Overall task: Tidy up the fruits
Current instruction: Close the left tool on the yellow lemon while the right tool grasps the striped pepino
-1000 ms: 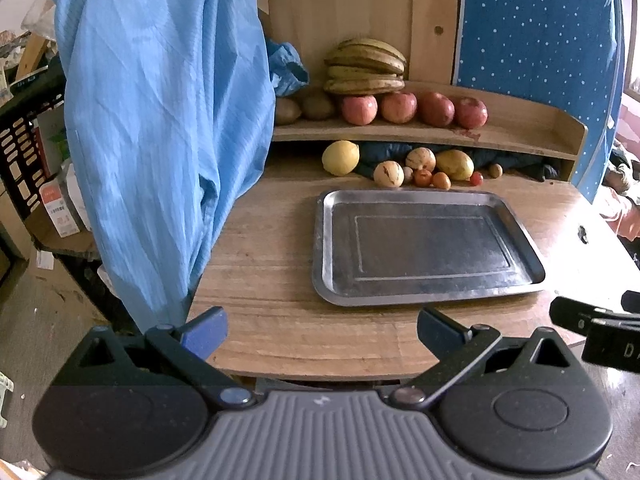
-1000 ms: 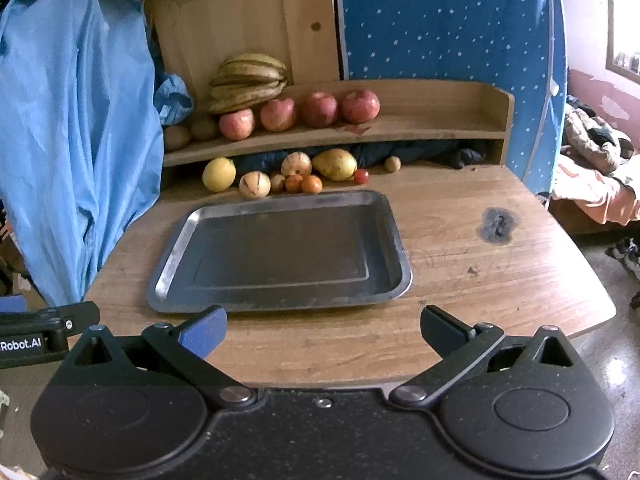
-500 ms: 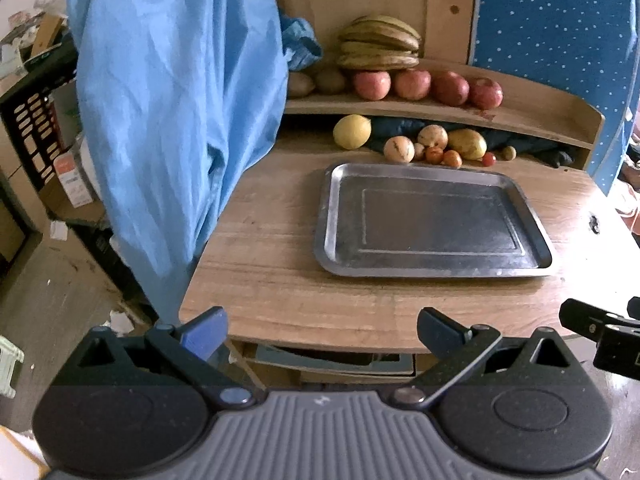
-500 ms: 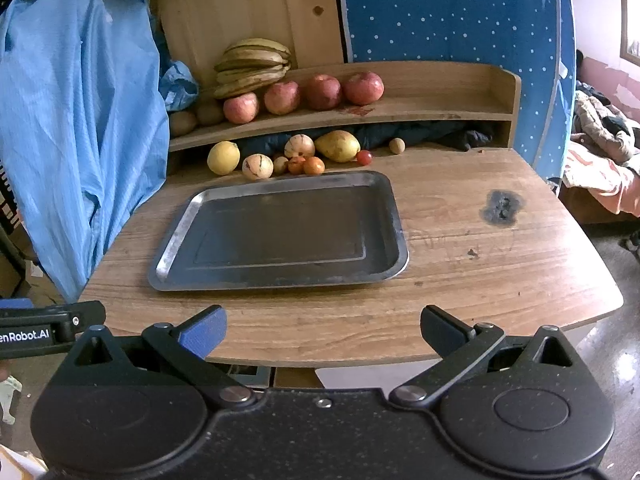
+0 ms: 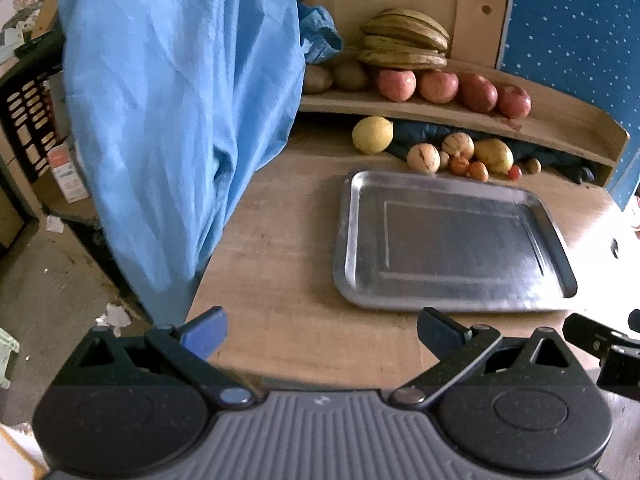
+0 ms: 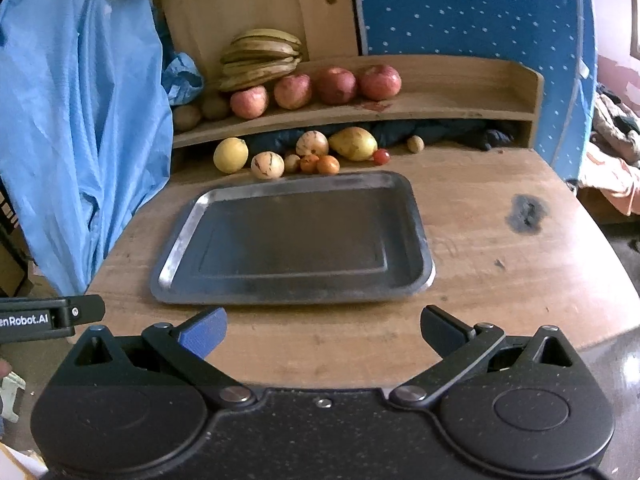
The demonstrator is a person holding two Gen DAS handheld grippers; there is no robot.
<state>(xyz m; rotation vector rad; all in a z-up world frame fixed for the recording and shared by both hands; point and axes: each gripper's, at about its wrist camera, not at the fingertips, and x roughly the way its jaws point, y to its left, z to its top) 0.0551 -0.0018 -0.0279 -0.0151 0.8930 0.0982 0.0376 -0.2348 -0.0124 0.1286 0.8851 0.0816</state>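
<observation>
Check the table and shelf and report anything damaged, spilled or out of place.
Two things stand out. A dark, burn-like blotch marks the wooden table to the right of the empty metal tray. A reddish stain sits on the shelf below the apples. No fruit looks spilled.

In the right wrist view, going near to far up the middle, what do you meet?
Right gripper → table edge → metal tray → small orange fruits → red apples on the shelf → bananas.

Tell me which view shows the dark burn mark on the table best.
The right wrist view: the burn mark lies fully in sight, right of the tray. The left wrist view shows only a small dark spot near its overexposed right edge.
</observation>
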